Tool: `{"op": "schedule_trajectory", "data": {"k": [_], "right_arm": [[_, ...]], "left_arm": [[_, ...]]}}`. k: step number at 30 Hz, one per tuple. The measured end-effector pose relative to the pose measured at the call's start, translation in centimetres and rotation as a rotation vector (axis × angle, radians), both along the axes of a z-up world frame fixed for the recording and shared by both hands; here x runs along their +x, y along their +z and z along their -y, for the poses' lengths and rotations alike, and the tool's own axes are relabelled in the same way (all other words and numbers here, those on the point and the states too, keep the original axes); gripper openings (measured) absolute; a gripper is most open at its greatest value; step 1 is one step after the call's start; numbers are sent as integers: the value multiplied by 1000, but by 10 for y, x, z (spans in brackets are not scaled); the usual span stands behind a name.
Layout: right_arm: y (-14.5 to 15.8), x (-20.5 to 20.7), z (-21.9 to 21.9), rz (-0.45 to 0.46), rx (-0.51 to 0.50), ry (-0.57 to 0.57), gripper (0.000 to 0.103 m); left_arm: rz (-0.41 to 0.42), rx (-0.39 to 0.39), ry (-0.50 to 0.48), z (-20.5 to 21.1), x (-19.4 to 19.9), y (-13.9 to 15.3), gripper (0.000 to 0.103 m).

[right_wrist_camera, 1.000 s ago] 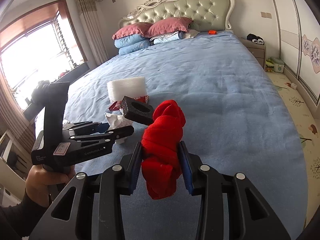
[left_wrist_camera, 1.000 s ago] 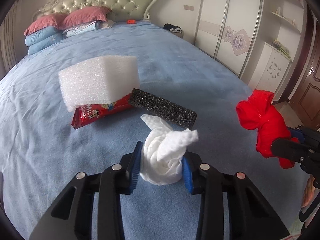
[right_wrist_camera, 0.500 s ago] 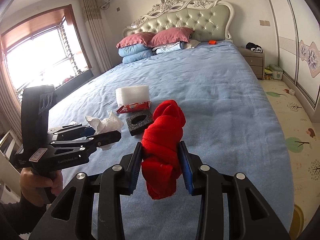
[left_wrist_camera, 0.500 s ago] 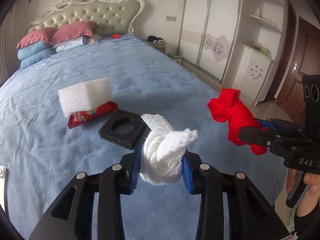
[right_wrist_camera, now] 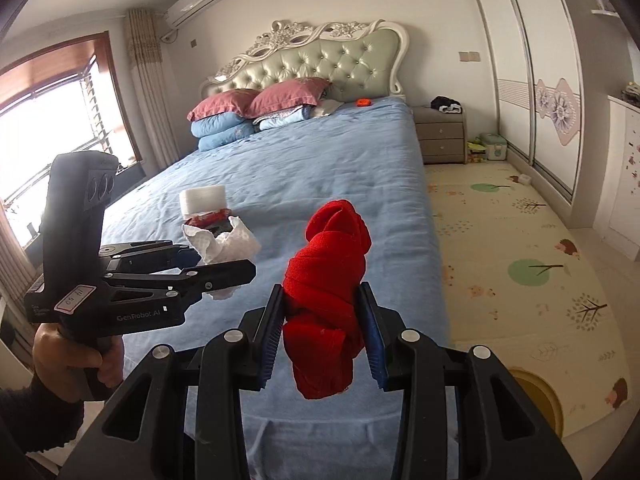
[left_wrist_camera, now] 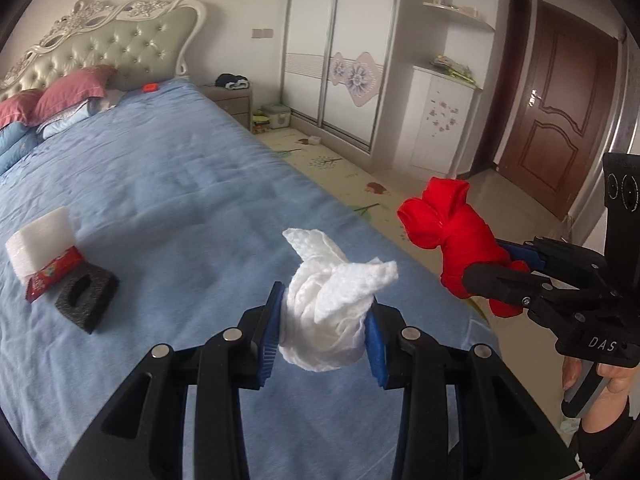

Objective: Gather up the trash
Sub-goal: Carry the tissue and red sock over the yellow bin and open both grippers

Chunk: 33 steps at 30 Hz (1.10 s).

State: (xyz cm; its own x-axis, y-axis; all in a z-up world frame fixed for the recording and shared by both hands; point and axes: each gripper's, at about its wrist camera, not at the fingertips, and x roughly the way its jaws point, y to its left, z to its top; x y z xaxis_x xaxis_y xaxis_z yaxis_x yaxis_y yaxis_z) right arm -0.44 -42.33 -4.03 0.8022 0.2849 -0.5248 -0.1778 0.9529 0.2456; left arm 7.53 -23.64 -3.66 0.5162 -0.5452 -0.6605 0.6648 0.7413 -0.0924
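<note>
Aloft near the bed (left_wrist_camera: 168, 184) edge: left hand-held gripper (left_wrist_camera: 322, 334) clamping white tissue (left_wrist_camera: 326, 304), right hand-held gripper (right_wrist_camera: 322, 334) red cloth (right_wrist_camera: 326, 300).

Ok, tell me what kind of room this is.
A home bedroom, almost certainly. A large bed with a blue cover and a tufted headboard fills it, pillows stacked at its head. A nightstand stands beside it, and a sliding-door wardrobe lines the wall.

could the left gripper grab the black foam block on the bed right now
Probably not: the left gripper is shut on a white tissue, so its jaws are full. The black foam block itself lies uncovered.
</note>
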Motion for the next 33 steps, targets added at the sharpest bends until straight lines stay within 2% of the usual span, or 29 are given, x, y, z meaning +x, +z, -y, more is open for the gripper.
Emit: {"op": "schedule_trajectory", "data": {"k": [10,18,24,33], "right_arm": [[-30,-59,94,-71,17,-178,37],[-59,-97,139,-163,10,-278,38],[-86,-110,168,-242,28,-317,38],[-126,-105,199,-365,51,-331,38]], "left_arm": [[-43,68,-223,124,-35,-24,38],[-154,148,-374,207,-51,-68,38],[-232,229,-434,250,-54,-109,38],[-291,331,-458,285,-57,-147,38]]}}
